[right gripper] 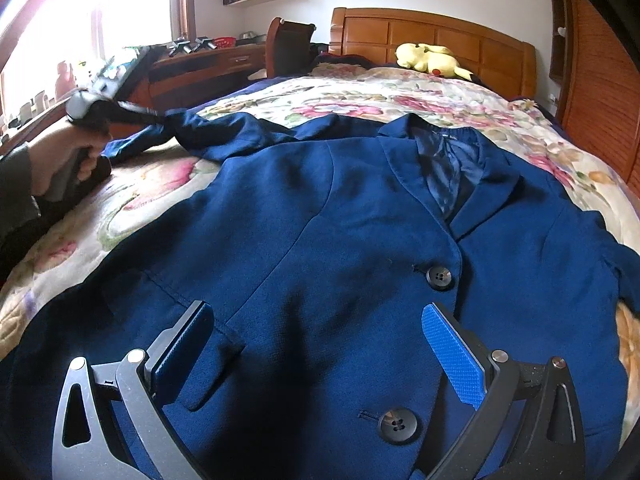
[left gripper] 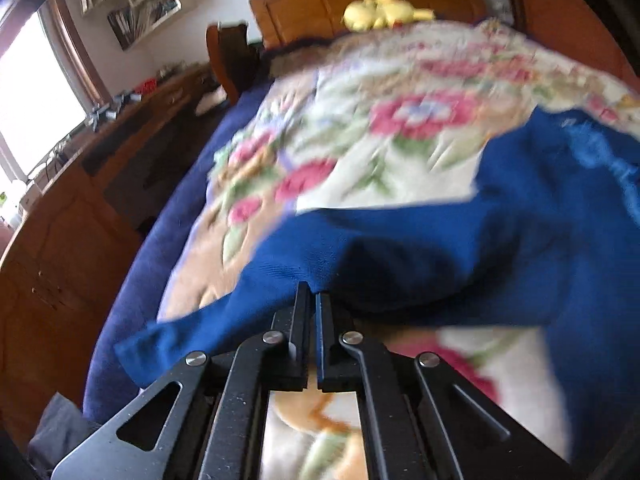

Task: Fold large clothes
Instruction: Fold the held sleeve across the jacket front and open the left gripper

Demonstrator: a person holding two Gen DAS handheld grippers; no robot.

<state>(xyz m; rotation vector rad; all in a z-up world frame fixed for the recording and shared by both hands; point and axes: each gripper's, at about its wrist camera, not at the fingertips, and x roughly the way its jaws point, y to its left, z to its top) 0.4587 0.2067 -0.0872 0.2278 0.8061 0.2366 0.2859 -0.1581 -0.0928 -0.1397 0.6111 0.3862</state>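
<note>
Two claws in view. Right wrist view, bottom of frame: right claw (right gripper: 316, 344) stands wide, nothing between its pads, hovering over the lower front of the blue jacket (right gripper: 320, 216). Two dark buttons show between the fingers: the lower button (right gripper: 397, 425) close to the camera, the upper button (right gripper: 440, 278) beyond it. A pocket flap (right gripper: 216, 364) lies just beside the left finger.

Jacket lies front-up across the floral quilt (right gripper: 400, 92), collar toward the headboard, lining visible at the open neck. Its sleeve (right gripper: 208, 136) stretches to the left edge of the frame, where a hand (right gripper: 60, 152) holds the left claw (right gripper: 166, 118), closed on the sleeve end.

Left wrist view, blurred: left claw at bottom centre, fingers pressed together on a pinch of blue cloth; the sleeve fabric rises slightly off the quilt around the pinch.

Farther back: yellow plush toy (right gripper: 432, 60) against the wooden headboard (right gripper: 432, 36); chair (right gripper: 290, 44) and a cluttered surface (right gripper: 208, 60) at upper left, under a bright window (right gripper: 80, 12).
</note>
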